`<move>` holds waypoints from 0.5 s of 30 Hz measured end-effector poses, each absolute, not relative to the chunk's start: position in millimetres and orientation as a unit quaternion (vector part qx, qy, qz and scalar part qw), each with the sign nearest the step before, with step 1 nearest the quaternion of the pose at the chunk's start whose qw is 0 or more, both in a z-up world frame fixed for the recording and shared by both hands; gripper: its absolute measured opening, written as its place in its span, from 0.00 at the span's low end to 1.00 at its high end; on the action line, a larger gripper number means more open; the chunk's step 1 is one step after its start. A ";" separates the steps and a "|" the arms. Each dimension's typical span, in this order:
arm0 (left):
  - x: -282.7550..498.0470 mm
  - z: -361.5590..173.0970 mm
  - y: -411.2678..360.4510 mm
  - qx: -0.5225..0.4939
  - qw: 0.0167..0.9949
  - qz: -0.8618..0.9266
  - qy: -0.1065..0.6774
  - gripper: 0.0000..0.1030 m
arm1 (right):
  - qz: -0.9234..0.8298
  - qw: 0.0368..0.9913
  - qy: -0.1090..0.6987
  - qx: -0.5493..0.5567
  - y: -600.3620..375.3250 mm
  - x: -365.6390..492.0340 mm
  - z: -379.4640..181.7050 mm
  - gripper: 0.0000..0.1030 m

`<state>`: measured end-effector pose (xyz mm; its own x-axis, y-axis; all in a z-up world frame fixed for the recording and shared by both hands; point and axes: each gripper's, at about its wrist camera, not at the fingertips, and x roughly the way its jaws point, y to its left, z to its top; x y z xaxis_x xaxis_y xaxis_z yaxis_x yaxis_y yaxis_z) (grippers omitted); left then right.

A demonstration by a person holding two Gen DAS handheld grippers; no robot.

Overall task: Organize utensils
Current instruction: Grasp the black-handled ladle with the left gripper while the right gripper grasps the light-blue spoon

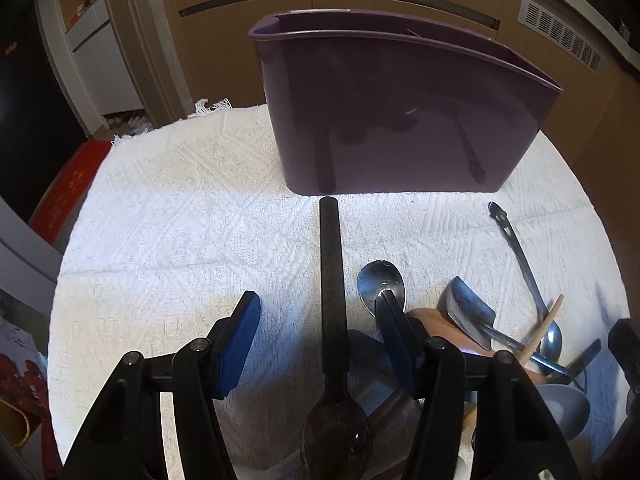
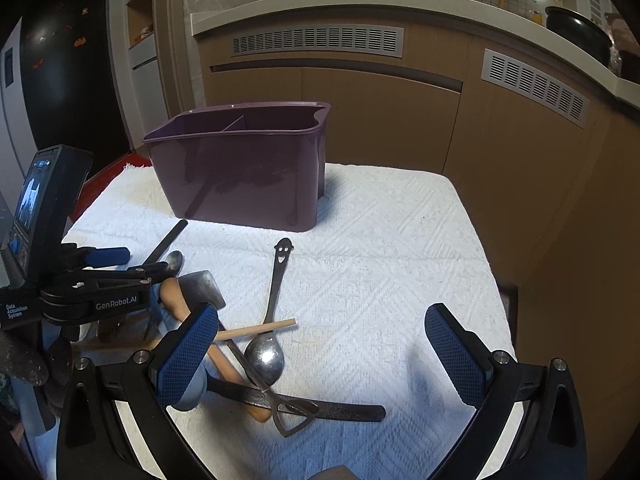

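A purple utensil holder (image 1: 392, 120) (image 2: 240, 176) with inner dividers stands on the white cloth (image 1: 180, 220). In front of it lies a black-handled spoon (image 1: 332, 280) (image 2: 168, 240), its handle pointing at the holder. My left gripper (image 1: 320, 312) (image 2: 148, 260) straddles that handle low over the cloth. Its blue pads (image 1: 244, 332) stand clear of the handle on both sides. My right gripper (image 2: 320, 312) hangs open over bare cloth, with nothing between its fingers. A pile of utensils lies at its left finger.
The pile holds a steel spoon (image 1: 380, 280), a smiley-handled spoon (image 2: 276, 280) (image 1: 516, 248), a wooden chopstick (image 2: 256, 330), a steel spatula (image 1: 468, 312) and a black-handled tool (image 2: 340, 410). Wooden cabinets (image 2: 380, 120) stand behind the table.
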<state>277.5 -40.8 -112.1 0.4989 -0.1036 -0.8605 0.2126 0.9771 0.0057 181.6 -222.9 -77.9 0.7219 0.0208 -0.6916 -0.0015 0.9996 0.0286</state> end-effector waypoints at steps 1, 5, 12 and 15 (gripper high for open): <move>281.6 -112.3 -40.2 0.053 0.861 -0.096 0.497 0.55 | 0.005 0.928 0.372 0.013 -223.3 180.5 -77.4 0.99; 302.5 -109.7 -40.4 0.049 0.854 -0.100 0.508 0.57 | 0.005 0.929 0.370 0.010 -224.0 175.8 -74.2 0.99; 303.7 -104.5 -49.2 0.063 0.855 -0.110 0.502 0.10 | 0.004 0.929 0.370 0.013 -227.3 169.0 -70.4 0.99; 288.2 -100.7 -39.2 0.047 0.861 -0.115 0.493 0.10 | 0.017 0.927 0.374 0.014 -223.9 168.9 -68.0 0.99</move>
